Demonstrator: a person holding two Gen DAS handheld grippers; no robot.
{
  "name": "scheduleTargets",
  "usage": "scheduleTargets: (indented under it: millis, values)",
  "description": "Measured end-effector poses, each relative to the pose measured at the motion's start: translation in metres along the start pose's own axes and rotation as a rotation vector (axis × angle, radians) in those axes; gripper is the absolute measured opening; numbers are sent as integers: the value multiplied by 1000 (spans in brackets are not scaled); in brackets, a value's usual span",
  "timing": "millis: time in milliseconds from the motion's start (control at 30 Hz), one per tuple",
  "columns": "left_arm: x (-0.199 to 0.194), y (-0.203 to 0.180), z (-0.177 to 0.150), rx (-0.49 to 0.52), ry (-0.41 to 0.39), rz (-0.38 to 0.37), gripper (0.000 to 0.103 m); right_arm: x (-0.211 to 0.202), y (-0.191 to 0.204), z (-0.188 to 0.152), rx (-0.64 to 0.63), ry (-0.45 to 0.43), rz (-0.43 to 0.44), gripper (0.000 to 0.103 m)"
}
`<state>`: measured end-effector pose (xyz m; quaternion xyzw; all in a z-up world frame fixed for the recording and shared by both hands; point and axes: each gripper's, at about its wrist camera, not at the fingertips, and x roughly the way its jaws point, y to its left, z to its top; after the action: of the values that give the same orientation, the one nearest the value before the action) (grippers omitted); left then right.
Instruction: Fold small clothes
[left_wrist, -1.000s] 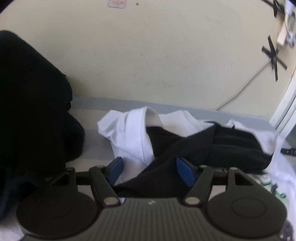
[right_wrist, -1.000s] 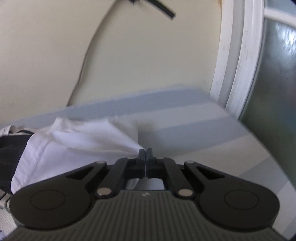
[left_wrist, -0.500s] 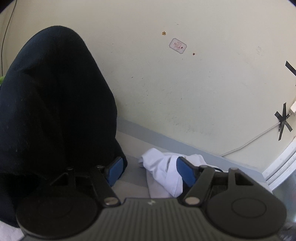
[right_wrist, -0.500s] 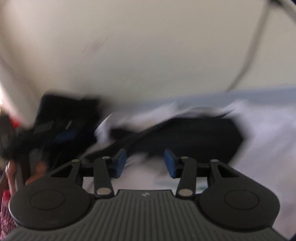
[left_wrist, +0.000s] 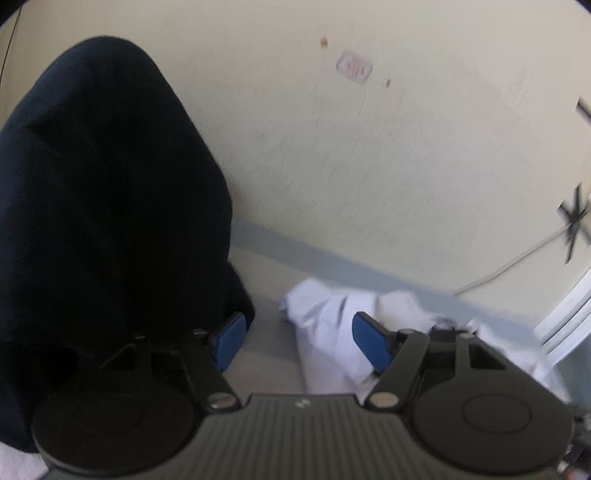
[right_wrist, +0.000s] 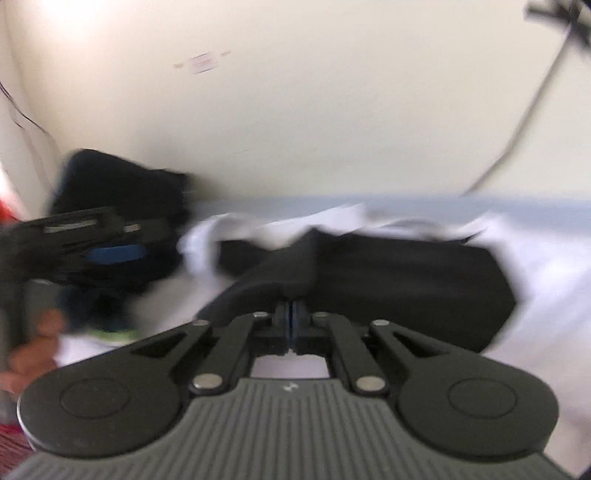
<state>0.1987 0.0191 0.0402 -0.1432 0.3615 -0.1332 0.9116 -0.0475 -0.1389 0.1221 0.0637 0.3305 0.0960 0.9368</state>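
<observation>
The right claw (right_wrist: 290, 325) is pinched shut on the black garment (right_wrist: 388, 273), which lies crumpled on white clothes (right_wrist: 546, 280) on the striped bed (left_wrist: 273, 258). The left claw (left_wrist: 299, 341) hangs wide and empty beside a dark heap (left_wrist: 103, 206). Nothing looks folded yet. The wall (left_wrist: 369, 147) close behind limits room.

I'm looking at a home bedroom. Clothes (right_wrist: 388, 273) lie on a grey-striped bedsheet (left_wrist: 273, 266) against a scuffed cream wall (left_wrist: 369, 147).
</observation>
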Motion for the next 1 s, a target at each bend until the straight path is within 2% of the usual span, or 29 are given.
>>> scheduleTargets:
  millis: [33,100,167,233,333,400,500,533,567,600,633,667,733,767,800,833,867,933,967,1000]
  values:
    - [3,-1,-2,8,9,21,63,4,-6,0,-9,15,-29,12]
    - [5,2,-2,-7,15,61,62,11,-19,2,-17,79,-63,38]
    - [-2,10,2,-48,-3,57,62,3,-25,8,-9,29,-155,39]
    - [-11,18,8,-89,-31,52,62,-9,-17,21,-24,-42,-105,39]
    - [-20,27,12,-119,-48,49,62,-8,18,40,-123,-103,-22,55]
    - [-21,27,13,-123,-49,49,62,10,47,46,-225,-89,16,62]
    - [-22,28,14,-116,-50,56,62,54,83,42,-352,-13,46,68]
    - [-22,27,13,-113,-49,57,62,67,90,40,-379,11,44,67]
    - [-22,26,13,-108,-47,59,62,81,95,37,-405,29,39,56]
    - [-21,24,12,-101,-45,63,62,90,97,38,-419,26,23,10]
    - [-20,21,11,-91,-43,66,62,97,92,44,-405,21,-33,10]
    - [-18,18,10,-78,-37,67,62,104,78,52,-335,14,-84,4]
    - [-11,9,7,-44,-15,57,62,114,35,65,-126,49,-131,4]
    - [-8,4,5,-25,-2,50,64,123,12,67,-17,95,-142,5]
    - [-5,-1,3,1,13,38,65,131,-9,64,64,129,-117,5]
    - [-2,-7,0,28,30,29,66,133,-17,63,75,126,-94,5]
    - [1,-12,-3,51,42,29,66,135,-20,64,56,141,-86,10]
    - [4,-21,-8,101,46,53,66,132,-24,70,28,169,-61,27]
    - [4,-23,-8,117,39,61,66,124,-29,75,9,137,-35,40]
    - [3,-24,-7,125,29,65,66,113,-35,80,-16,95,-37,48]
